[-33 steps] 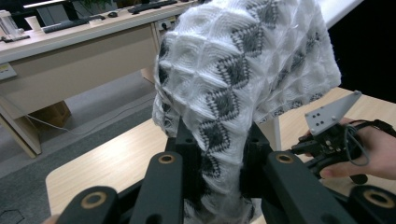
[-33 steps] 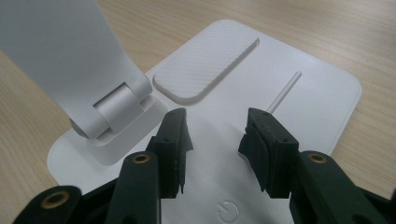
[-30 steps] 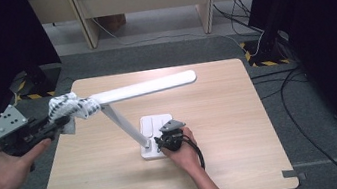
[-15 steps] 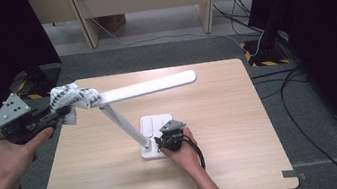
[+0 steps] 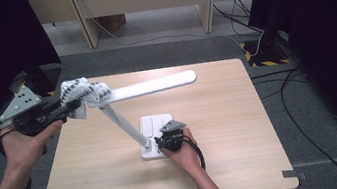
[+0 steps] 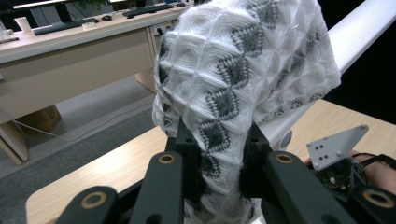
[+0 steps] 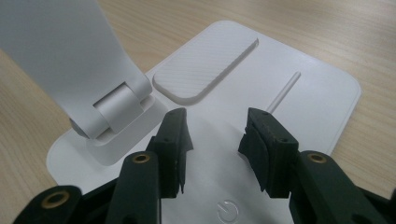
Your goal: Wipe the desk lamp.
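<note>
Wiping under way: left tool clamps the cloth against the lamp head's near end. Right tool, jaws apart and empty, rests on the lamp's base; remaining head looks unwiped.

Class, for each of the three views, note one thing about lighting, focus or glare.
High view: even light on the table, dark at both sides. Left gripper view: the knitted cloth is sharp, the desks behind it soft. Right gripper view: the white lamp base is bright without harsh glare; the lamp arm is blurred close up.
</note>
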A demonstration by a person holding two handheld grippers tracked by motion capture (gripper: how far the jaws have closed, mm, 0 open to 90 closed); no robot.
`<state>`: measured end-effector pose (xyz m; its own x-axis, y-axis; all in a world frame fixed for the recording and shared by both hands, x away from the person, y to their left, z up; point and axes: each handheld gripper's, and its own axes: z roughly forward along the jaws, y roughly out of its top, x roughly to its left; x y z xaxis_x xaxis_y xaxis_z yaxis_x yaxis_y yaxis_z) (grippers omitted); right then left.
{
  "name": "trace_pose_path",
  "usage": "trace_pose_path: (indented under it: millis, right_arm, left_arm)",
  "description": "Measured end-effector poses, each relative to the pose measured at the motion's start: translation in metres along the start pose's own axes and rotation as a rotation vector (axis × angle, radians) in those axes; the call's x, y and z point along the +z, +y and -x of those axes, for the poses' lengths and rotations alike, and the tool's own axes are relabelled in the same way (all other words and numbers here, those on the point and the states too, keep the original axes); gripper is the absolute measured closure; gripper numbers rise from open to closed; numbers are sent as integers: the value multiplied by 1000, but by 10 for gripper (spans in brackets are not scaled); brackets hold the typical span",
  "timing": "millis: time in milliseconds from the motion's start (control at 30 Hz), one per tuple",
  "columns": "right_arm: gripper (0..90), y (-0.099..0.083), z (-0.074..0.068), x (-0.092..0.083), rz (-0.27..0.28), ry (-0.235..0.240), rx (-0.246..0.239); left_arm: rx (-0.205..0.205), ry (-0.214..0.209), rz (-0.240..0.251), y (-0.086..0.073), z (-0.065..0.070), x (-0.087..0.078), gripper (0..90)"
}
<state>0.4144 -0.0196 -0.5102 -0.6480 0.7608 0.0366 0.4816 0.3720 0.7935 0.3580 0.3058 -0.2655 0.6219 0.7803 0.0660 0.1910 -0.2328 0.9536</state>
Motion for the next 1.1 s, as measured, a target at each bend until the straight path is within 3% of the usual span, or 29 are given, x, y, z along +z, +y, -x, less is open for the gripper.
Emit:
trace_pose_path:
  millis: [133,167,567,1100]
  right_arm:
    - [591,-2,0,0,10,-1,-4]
    - [591,-2,0,0,12,0,-3]
    - [601,1,0,0,-12,1,-4]
    - [616,2,1,0,-15,4,-10]
  left_arm:
    - [7,-4,16,4,2,5,742]
    - [-5,-9,4,5,4,4,743]
    - [20,-45,1,16,22,5,742]
    - [-44,-32,16,15,28,20,743]
